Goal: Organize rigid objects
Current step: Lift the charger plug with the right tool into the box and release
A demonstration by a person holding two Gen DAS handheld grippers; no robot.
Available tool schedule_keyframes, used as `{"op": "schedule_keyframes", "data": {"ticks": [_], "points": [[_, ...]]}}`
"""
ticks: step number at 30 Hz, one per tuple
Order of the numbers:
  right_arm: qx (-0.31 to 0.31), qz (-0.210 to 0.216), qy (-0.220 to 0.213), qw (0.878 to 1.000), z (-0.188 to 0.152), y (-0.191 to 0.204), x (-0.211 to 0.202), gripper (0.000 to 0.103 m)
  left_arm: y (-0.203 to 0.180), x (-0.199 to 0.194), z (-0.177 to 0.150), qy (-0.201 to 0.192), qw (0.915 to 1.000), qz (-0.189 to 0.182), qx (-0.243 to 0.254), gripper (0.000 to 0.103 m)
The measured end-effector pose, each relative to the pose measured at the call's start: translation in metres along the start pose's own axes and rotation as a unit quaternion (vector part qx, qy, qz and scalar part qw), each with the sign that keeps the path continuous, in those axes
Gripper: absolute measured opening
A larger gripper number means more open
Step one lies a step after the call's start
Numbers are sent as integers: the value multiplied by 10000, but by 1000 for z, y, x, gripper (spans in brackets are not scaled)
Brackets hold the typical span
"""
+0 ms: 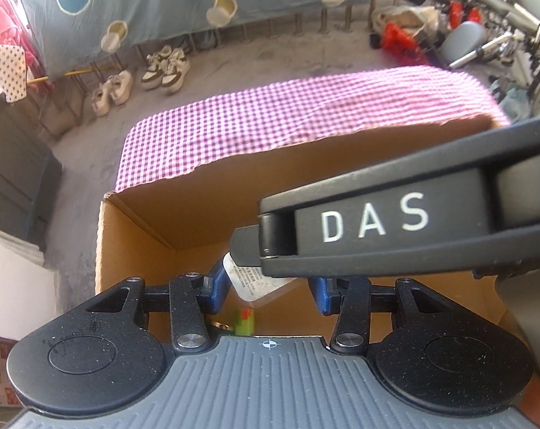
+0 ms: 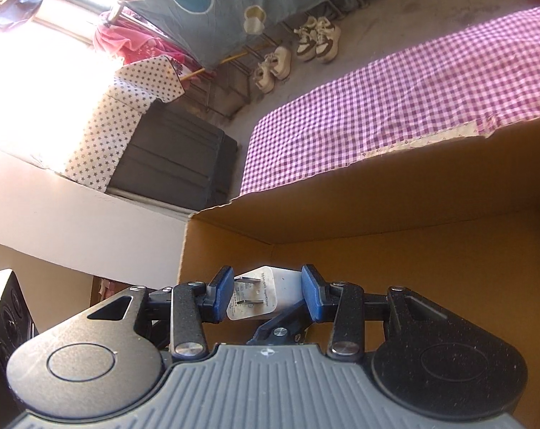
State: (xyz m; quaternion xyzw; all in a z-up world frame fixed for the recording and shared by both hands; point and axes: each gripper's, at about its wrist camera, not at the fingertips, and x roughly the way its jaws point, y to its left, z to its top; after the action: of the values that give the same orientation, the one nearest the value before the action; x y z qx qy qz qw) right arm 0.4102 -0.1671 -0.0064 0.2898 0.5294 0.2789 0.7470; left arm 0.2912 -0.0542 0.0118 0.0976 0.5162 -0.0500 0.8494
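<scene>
At lower centre of the right wrist view, we see our right gripper [image 2: 266, 295] pinching a small white hard-plastic wall charger with two metal prongs [image 2: 259, 298] over the open brown cardboard box [image 2: 377, 257]. We judge it light, stiff and smooth, best held across its flat sides. In the left wrist view our left gripper [image 1: 268, 295] stands part-spread, and we cannot tell whether its blue pads [image 1: 220, 286] press anything.

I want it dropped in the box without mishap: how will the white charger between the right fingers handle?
The charger looks like a stiff plastic block, so it likely won't flex. Its glossy sides may slip on the blue fingers. Small, so probably light; the flat faces make rolling in the box unlikely.
</scene>
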Motion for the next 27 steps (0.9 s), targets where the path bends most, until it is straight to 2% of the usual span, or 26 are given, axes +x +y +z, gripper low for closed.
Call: {"op": "schedule_keyframes", "data": {"ticks": [8, 16, 22, 27], "points": [[-21, -36, 227, 9997, 9, -6, 26, 45, 5, 17, 4, 283, 9995, 84, -95, 46], [-87, -165, 239, 9995, 9, -4, 36, 44, 1, 18, 6, 332, 9994, 50, -39, 47], [7, -181, 131, 9997, 8, -6, 24, 44, -2, 10, 9, 216, 9997, 93, 21, 49], [-97, -67, -262, 9996, 4, 5, -16, 44, -3, -13, 8, -34, 10000, 76, -31, 52]]}}
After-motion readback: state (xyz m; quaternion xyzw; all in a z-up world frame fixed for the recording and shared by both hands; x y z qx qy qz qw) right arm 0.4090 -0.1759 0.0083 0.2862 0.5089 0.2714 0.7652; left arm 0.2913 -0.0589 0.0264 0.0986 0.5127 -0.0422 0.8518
